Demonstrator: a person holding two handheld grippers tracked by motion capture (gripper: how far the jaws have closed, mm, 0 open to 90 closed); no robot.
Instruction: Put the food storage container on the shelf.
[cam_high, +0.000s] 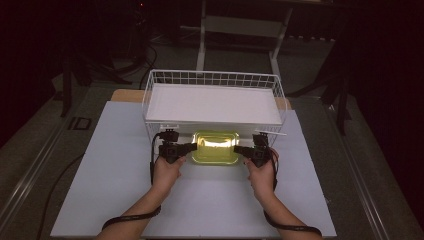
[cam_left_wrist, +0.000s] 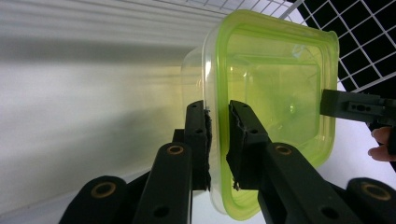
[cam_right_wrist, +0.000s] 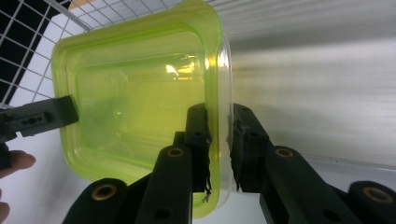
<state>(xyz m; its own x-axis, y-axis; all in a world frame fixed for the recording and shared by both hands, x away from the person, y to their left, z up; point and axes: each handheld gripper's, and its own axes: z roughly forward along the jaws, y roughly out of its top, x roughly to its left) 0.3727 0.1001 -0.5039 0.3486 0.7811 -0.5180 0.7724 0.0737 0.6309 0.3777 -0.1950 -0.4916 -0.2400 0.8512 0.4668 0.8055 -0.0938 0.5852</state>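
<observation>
Both grippers, left gripper (cam_high: 192, 146) and right gripper (cam_high: 237, 148), pinch opposite rims of the green container (cam_high: 216, 147) at six o'clock of the wire basket (cam_high: 150, 90); uneven pulling could pop a rim loose

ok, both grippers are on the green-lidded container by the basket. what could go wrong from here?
1. The left gripper and right gripper each pinch only the thin lid rim of the container; the lid could pop off or the rim slip out.
2. The container sits close against the wire basket, so lifting it could snag on the wires.
3. Uneven pulling by the two hands could tilt it.
</observation>
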